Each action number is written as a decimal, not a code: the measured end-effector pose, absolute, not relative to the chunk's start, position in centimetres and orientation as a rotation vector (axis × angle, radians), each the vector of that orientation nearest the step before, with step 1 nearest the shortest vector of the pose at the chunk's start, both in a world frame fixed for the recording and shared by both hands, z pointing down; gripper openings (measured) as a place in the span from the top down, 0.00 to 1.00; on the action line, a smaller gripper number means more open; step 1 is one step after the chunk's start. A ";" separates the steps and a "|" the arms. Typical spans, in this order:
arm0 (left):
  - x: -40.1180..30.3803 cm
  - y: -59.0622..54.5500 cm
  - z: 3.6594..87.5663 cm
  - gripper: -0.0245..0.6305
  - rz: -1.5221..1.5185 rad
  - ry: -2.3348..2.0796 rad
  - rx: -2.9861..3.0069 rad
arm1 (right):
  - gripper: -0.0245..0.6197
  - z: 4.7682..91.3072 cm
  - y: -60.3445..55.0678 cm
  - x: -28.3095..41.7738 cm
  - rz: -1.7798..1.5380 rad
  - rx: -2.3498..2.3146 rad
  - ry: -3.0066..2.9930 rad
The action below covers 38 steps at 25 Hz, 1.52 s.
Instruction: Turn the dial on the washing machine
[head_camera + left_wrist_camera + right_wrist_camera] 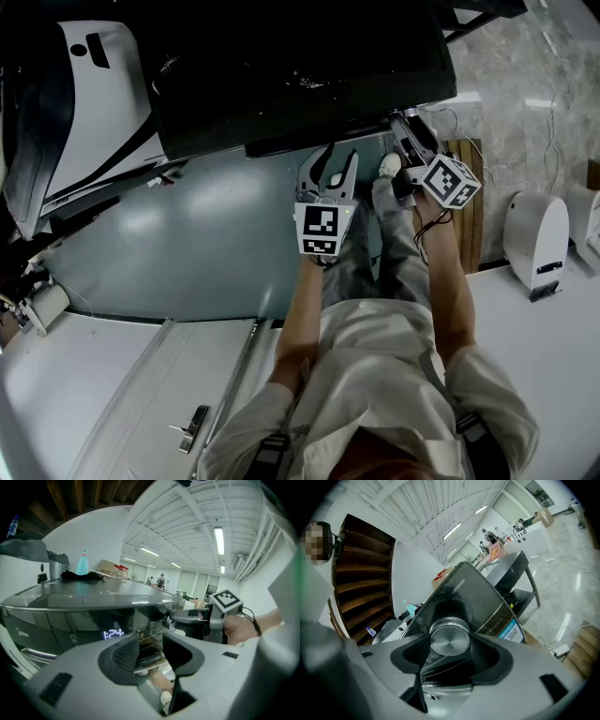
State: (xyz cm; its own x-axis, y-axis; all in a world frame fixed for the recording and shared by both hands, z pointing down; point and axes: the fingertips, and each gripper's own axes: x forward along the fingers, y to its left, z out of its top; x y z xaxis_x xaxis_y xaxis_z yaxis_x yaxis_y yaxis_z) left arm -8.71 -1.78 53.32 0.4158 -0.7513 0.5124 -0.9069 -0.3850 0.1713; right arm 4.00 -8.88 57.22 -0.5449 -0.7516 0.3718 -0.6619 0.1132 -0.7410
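Brushed-metal round dial [450, 639], pinched on its rim by my right gripper [451, 654].
Its jaws stand partly spread, with a dark pad pressed to each side of the dial, which sits on the front panel of the dark glossy washing machine [300, 66], near the right end. My left gripper [150, 649] hangs with its jaws apart and nothing between them, just short of the panel by the glowing display [112, 633]. Beyond the machine's right edge I have open pale marbled floor [525, 75].
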 end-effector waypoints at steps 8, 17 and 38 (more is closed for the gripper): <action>-8.4 -1.8 53.2 0.71 0.496 -1.405 2.262 | 0.54 57.2 -8.9 4.1 -1.494 -1.383 2.132; -7.5 -1.9 52.9 0.71 0.491 -1.391 2.278 | 0.54 57.3 -8.9 4.1 -1.566 -1.278 1.969; -6.3 -2.4 52.6 0.71 0.497 -1.377 2.293 | 0.54 57.6 -8.9 4.6 -1.671 -1.105 1.643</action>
State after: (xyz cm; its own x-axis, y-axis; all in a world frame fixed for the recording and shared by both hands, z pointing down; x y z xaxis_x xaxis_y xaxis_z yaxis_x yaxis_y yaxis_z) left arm -6.26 -2.40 52.60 0.4461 -0.7414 0.5013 -0.8906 -0.4228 0.1674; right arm 4.56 -8.94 57.61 -0.5151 -0.8385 0.1776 -0.1639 -0.1070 -0.9807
